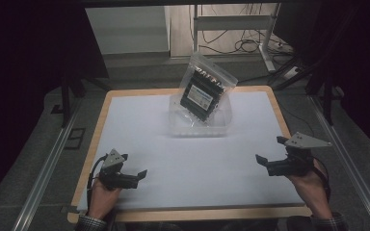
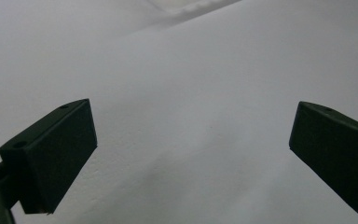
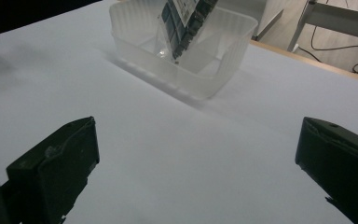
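Both grippers held low at the near desk (image 1: 139, 139) edge.
Left gripper (image 1: 142, 174) and right gripper (image 1: 270, 154) fingers spread wide, empty; bag (image 1: 203, 90) label unreadable.

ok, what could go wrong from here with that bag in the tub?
1. The bag stands tilted in the tub, leaning over its far rim; a nudge could tip it out.
2. The tub looks thin and light, so gripping the bag may drag or lift it.
3. Both grippers, left and right, are open and well short of the tub.
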`<state>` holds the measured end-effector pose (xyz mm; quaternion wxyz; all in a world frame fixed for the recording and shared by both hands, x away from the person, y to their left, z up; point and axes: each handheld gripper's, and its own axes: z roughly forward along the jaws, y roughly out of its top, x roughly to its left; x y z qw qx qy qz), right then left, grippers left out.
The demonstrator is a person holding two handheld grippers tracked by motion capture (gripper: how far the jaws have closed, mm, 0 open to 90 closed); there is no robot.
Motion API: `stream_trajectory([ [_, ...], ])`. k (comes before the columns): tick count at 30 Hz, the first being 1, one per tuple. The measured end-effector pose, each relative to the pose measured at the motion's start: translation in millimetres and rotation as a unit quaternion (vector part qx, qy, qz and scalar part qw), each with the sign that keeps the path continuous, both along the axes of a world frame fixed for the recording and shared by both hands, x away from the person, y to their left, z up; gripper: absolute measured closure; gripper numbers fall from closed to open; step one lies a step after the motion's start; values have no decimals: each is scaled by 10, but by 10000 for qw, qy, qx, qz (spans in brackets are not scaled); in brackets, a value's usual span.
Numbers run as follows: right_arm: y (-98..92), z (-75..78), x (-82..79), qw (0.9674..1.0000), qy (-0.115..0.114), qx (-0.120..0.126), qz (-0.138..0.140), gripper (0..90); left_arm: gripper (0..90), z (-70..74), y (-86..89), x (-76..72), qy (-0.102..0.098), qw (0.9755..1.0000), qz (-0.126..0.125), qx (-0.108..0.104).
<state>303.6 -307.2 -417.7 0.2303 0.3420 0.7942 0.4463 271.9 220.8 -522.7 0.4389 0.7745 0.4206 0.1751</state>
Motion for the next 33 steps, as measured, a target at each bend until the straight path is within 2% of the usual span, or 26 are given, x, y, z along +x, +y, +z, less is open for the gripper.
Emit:
stream_trajectory([
  [14, -192, -310, -150, 9995, 58, 91, -299, 0, 3, -4, -6, -1, -10, 10000, -12, 25],
  [20, -237, -473, -171, 9992, 111, -26, -392, 0, 3, -10, -13, -1, -24, 10000, -23, 63],
  [23, -256, -558, -161, 9988, 202, -43, -448, 0, 3, -16, -19, 1, -24, 9999, -44, 96],
  [26, -274, -684, -135, 9982, 305, -212, -477, 0, 2, -24, -31, 2, -30, 9999, -69, 149],
  [27, -274, -684, -135, 9982, 305, -212, -477, 0, 2, -24, -31, 2, -30, 9999, -69, 149],
  [28, -276, -722, -119, 9977, 404, -284, -464, 0, 2, -26, -32, 3, -30, 9998, -74, 155],
  [33, -289, -744, -103, 9976, 466, -187, -477, 0, 2, -25, -33, 5, -33, 9998, -74, 157],
])
